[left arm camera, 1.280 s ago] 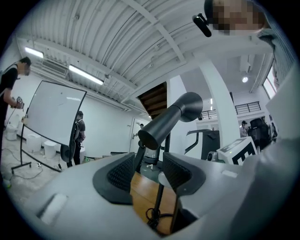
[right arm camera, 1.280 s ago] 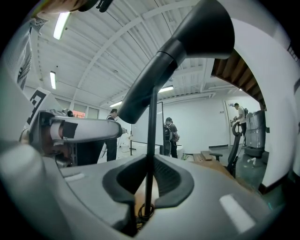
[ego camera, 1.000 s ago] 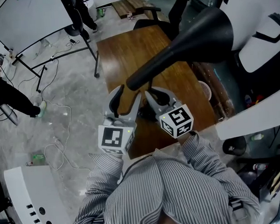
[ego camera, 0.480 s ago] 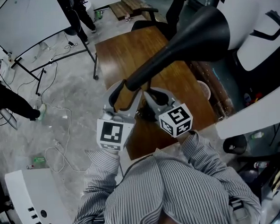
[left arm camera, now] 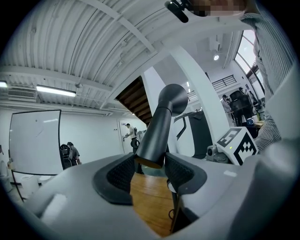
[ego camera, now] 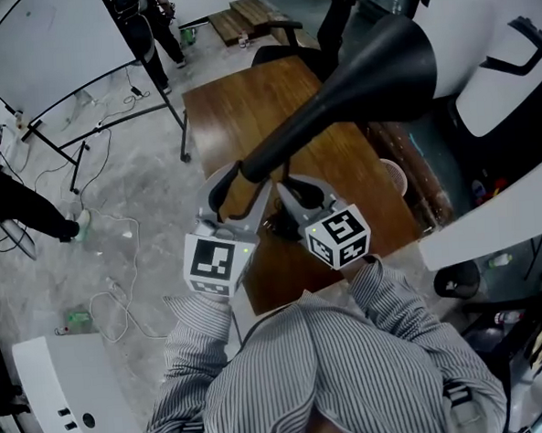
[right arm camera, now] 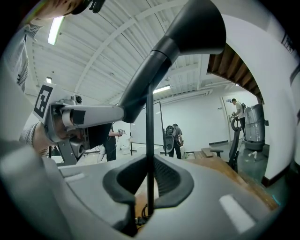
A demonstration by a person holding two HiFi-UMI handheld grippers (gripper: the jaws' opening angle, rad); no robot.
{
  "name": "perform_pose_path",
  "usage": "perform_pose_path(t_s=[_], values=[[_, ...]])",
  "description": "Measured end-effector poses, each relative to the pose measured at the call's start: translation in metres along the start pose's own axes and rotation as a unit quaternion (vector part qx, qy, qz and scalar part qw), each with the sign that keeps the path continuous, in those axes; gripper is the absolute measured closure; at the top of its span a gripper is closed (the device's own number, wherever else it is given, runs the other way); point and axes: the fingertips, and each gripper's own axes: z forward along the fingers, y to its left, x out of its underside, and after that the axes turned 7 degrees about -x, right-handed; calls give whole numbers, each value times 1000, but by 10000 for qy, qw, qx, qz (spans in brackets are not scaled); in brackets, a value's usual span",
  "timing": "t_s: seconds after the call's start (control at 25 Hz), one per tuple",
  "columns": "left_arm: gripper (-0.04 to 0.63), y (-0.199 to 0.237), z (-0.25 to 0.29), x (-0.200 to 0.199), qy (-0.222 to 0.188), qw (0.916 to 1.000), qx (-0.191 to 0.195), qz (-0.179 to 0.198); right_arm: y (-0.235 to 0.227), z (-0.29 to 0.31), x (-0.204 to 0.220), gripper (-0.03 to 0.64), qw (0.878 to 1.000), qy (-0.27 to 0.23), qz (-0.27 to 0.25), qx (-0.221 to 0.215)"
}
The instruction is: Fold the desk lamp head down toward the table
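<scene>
Black lamp head (ego camera: 354,78), its neck between left gripper (ego camera: 240,187) jaws, just closing.

Out of sight in the head view — foot and lower stem of the desk lamp (ego camera: 336,88), only a dark tangle glimpsed on the wooden table (ego camera: 237,103). Inside of the shade turned away, unseen. Cropped by the top edge: whiteboard (ego camera: 41,42), upper body of a standing person (ego camera: 150,31). Cropped at left, head of a second person (ego camera: 13,195). In the right gripper view, distant figures (right arm camera: 174,138) — too small to make out.
</scene>
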Motion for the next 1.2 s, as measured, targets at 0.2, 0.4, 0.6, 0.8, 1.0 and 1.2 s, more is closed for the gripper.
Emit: perform_pose_path(t_s=[0.2, 0.4, 0.6, 0.8, 1.0, 1.2], values=[[391, 0, 0, -1, 180, 9996, 193, 102, 1, 0, 0, 578, 10000, -19, 20, 18], [393, 2, -1, -3, 190, 9994, 196, 222, 0, 0, 0, 578, 10000, -17, 31, 13], [393, 3, -2, -8, 223, 9987, 236, 405, -1, -2, -1, 578, 10000, -17, 32, 9], [393, 4, -3, -8, 330, 9976, 320, 518, 0, -2, 0, 578, 10000, -12, 46, 1], [393, 4, -2, -9, 428, 9961, 429, 643, -1, -2, 0, 578, 10000, -21, 50, -3], [393, 5, -2, -10, 489, 9947, 505, 754, -1, -1, -1, 578, 10000, -16, 60, -12]])
